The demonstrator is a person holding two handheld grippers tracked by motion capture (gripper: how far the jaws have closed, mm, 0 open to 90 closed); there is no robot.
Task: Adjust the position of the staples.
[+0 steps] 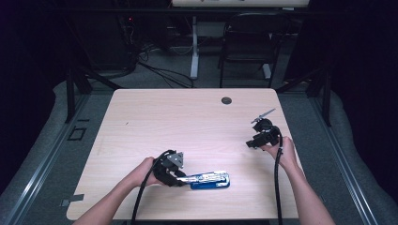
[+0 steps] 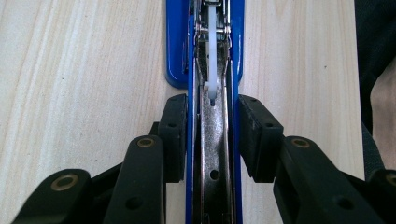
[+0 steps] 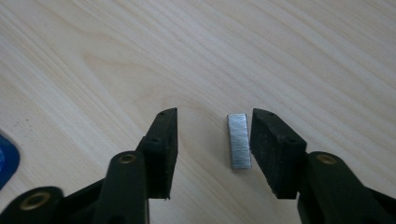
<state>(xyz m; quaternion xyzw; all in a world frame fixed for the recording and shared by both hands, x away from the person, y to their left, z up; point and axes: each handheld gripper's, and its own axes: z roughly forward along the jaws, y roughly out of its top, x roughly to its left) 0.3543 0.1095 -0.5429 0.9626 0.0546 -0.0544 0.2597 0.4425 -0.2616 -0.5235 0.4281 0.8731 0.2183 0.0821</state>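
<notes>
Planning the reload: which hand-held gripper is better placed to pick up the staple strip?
Right. The right hand-held gripper already straddles the staple strip, open around it; the left hand-held gripper is clamped on the opened blue stapler.

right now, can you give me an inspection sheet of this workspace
surface: pale wood table, dark grommet hole near far edge
job's things: blue stapler lying opened, metal channel up; strip of staples flat on the wood
clutter: nothing seen
grippers: left gripper shut on the stapler's sides; right gripper open, strip between its jaws, beside one pad, gap to the other
cables: black cable trails from the right gripper; more on the floor beyond
surroundings: black chair, desk leg, dark curtains
</notes>
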